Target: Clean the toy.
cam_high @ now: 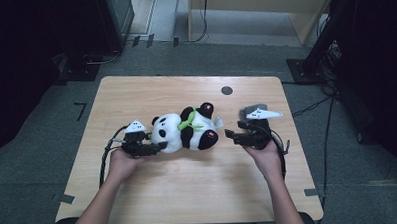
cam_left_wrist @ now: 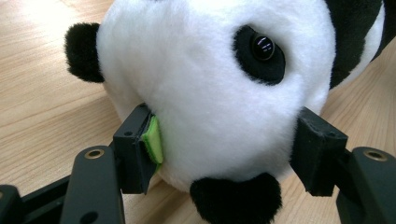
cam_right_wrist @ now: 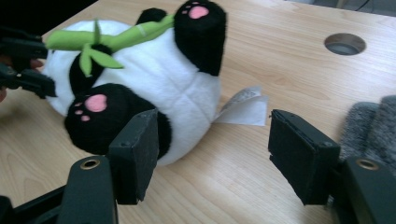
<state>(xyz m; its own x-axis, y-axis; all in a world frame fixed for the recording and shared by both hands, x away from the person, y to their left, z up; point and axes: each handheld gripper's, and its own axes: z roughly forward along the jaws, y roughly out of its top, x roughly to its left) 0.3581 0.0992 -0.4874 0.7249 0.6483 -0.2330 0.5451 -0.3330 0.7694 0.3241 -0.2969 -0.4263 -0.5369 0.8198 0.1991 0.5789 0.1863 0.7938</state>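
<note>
A black-and-white panda plush (cam_high: 184, 132) lies on its side in the middle of the wooden table (cam_high: 189, 187), a green bamboo sprig (cam_right_wrist: 107, 39) across its belly. My left gripper (cam_high: 157, 146) is shut on the panda's head (cam_left_wrist: 210, 93), its pads pressed into the fur on both sides of the muzzle. My right gripper (cam_high: 231, 136) hovers just right of the panda's bottom, and in the right gripper view it (cam_right_wrist: 217, 156) stands open with bare table between its jaws. A white tag (cam_right_wrist: 245, 107) sticks out of the plush toward it.
A grey fuzzy thing (cam_high: 247, 112) lies on the table just behind my right hand and appears at the right edge of the right gripper view (cam_right_wrist: 373, 130). A round cable hole (cam_high: 227, 90) is farther back. Bare wood stretches in front of my hands.
</note>
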